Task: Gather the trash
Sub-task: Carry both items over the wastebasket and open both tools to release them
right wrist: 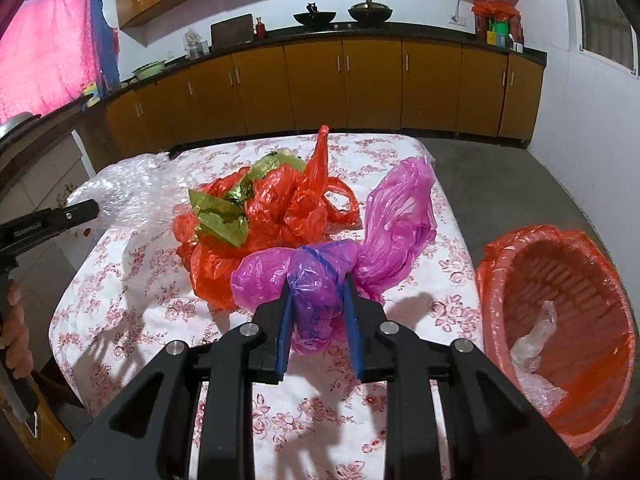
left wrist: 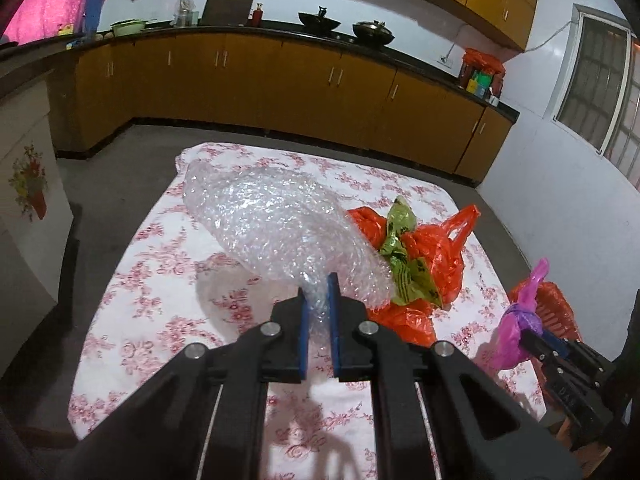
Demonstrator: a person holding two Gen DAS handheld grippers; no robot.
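Note:
My left gripper (left wrist: 318, 284) is shut on a clear bubble wrap sheet (left wrist: 276, 220) and holds it just above the floral tablecloth (left wrist: 152, 264). My right gripper (right wrist: 318, 280) is shut on a pink plastic bag (right wrist: 384, 216), lifted over the table's right side. The right gripper with the pink bag (left wrist: 520, 320) also shows at the right in the left wrist view. Crumpled orange plastic bags (right wrist: 280, 216) with a green wrapper (right wrist: 224, 216) lie in the middle of the table. The bubble wrap (right wrist: 128, 184) and left gripper (right wrist: 94, 210) show at the left in the right wrist view.
An orange basket (right wrist: 560, 280) lined with an orange bag stands on the floor right of the table, with clear plastic scraps (right wrist: 536, 344) inside. Brown kitchen cabinets (right wrist: 360, 88) run along the far wall. A white cabinet (left wrist: 28, 184) stands left of the table.

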